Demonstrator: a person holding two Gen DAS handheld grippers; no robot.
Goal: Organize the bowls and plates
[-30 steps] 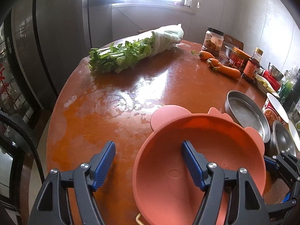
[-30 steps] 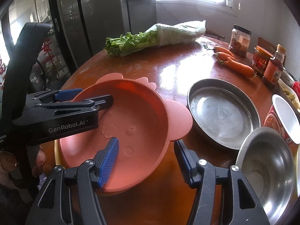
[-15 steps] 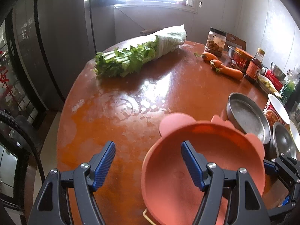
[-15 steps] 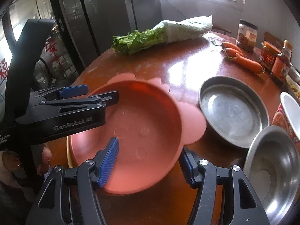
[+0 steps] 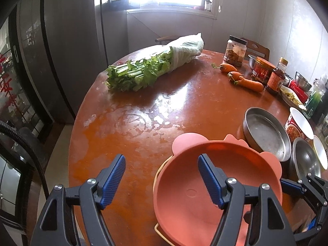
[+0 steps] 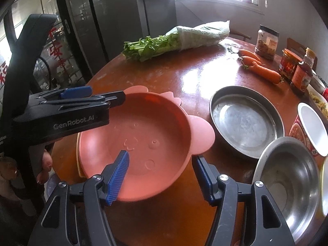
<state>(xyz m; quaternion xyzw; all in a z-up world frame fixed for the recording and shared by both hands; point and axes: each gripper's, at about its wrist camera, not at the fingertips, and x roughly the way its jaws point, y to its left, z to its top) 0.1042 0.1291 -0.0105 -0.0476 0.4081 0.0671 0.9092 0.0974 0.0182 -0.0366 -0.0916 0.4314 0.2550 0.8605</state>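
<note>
A pink bowl with round ears rests on a yellow-rimmed dish, of which only an edge shows, near the front of the round brown table. My left gripper stands open astride the bowl's left rim, right finger inside, left finger outside. My right gripper straddles the near rim with its left finger in the bowl; its jaws are opening and the pads stand off the rim. To the right lie a shallow steel plate and a deep steel bowl.
A noodle cup stands by the steel bowl. Carrots, jars and bottles line the right side. A wrapped bunch of greens lies at the back. A hand holds the left gripper. A dark fridge stands past the table's left edge.
The right gripper's jaws have spread a little around the bowl's near rim. The pink bowl sits lower and further right in the left wrist view. It stays on the yellow dish.
</note>
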